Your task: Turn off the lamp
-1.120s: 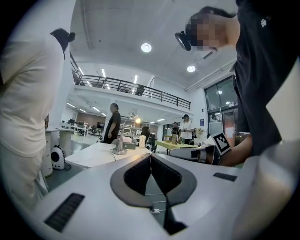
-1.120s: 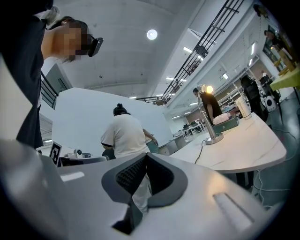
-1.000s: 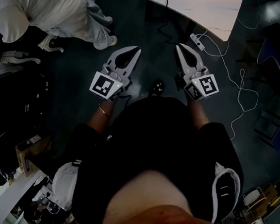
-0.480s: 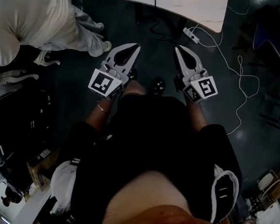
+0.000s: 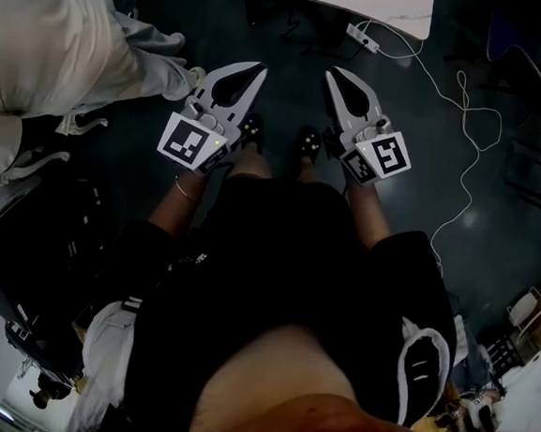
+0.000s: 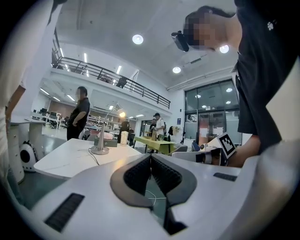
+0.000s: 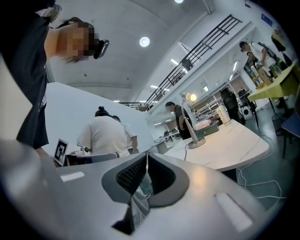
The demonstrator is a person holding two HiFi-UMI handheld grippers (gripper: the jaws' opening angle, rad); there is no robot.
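Approach phase: lamp (image 6: 99, 150) lit on table (image 6: 70, 160), well ahead. Jaws on left gripper (image 5: 255, 69) and right gripper (image 5: 333, 74) closed, empty. I'd step closer, locate switch, press with one tip.

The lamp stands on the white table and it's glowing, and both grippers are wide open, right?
Not quite. The left gripper and the right gripper are both shut, jaws pressed together with nothing between them, as the left gripper view and right gripper view show. The lamp does stand on the white table, and it is glowing.
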